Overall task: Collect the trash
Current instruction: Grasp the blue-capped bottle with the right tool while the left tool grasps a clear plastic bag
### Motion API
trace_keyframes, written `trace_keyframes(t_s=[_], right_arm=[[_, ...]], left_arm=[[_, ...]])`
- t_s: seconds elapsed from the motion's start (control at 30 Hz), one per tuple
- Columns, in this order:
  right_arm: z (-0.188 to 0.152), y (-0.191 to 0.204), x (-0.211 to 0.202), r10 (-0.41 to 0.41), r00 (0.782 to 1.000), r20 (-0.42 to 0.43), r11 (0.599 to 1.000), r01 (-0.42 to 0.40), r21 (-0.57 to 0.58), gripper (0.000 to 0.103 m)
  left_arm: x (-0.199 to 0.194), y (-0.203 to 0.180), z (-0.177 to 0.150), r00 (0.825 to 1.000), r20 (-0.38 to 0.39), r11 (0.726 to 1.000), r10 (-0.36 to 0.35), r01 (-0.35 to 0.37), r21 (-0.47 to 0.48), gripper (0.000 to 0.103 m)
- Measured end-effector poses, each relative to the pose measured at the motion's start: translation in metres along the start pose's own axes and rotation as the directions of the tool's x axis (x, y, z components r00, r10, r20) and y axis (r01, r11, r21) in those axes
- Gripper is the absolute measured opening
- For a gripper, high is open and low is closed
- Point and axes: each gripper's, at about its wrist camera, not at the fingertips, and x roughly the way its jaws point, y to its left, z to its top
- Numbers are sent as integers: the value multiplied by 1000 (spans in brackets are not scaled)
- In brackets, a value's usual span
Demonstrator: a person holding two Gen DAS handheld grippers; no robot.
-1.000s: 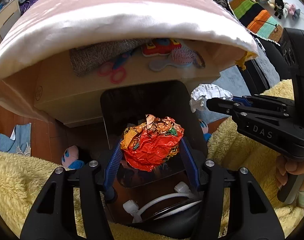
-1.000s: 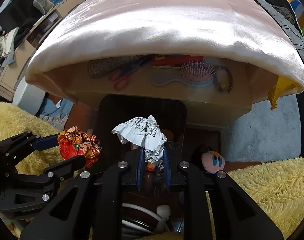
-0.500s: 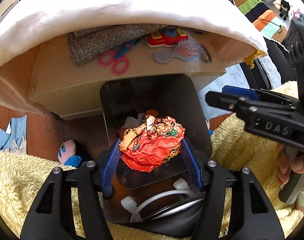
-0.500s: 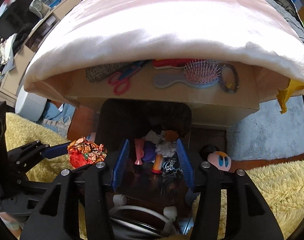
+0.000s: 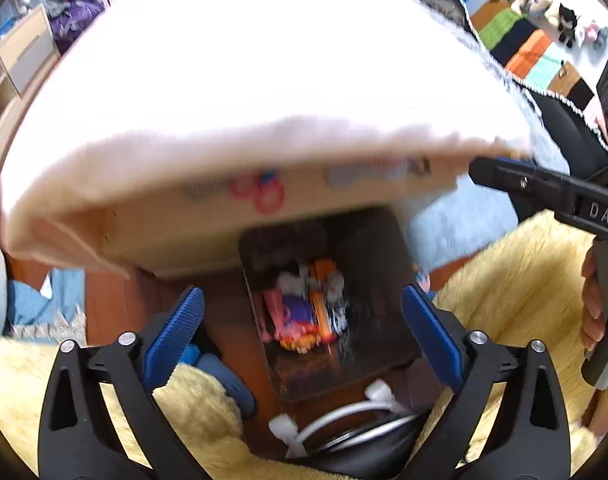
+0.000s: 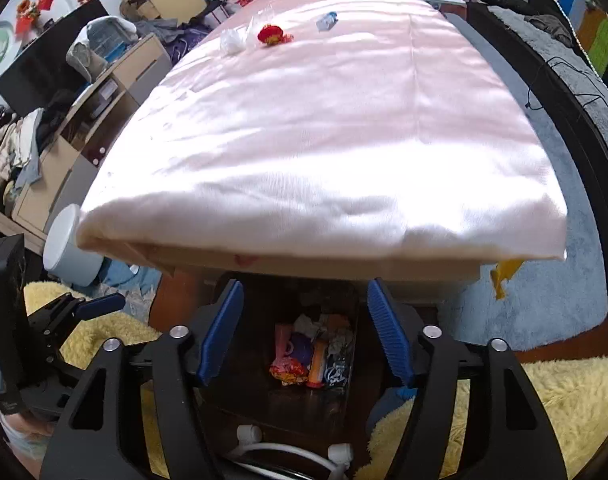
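A dark trash bin [image 5: 387,264] stands on the floor at the foot of the bed and holds several wrappers, among them the red-orange crumpled wrapper [image 6: 288,372]. The bin also shows in the right wrist view [image 6: 264,400]. My left gripper [image 5: 302,330] is open and empty above the bin. My right gripper [image 6: 304,338] is open and empty above it too. On the far part of the pink bed cover [image 6: 323,120] lie a white crumpled piece [image 6: 231,41], a red wrapper [image 6: 272,35] and a small blue-white piece [image 6: 326,21].
Yellow fluffy blankets [image 6: 543,408] lie on both sides of the bin. A shelf under the cover holds pink scissors [image 5: 264,196]. A blue rug [image 6: 543,304] is to the right, a white round bin [image 6: 70,246] and drawers [image 6: 104,112] to the left.
The left gripper opened and the red-orange wrapper dropped into the bin. The right gripper had let go of the white paper just before. Both grippers rose; the bed top came into view.
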Motion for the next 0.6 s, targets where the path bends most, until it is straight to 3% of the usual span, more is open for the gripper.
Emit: trace_keyframes(t_s=[0.07,0.17,0.6], right_arm=[[11,0,-8,-10,999,38,1000,10,-3,83],[33,-2,-15,-18,997,75,1000,19,-9,87],[119,-10,12,-47,993,106,998,51,-37,87]], left_arm=[[-12,4,12,999,39,1000,8,-8,-10,95],[-24,12,32,996,84,999,13,-10,-31,95],[-17,41,128,987,143,997,76,-71,-43,95]])
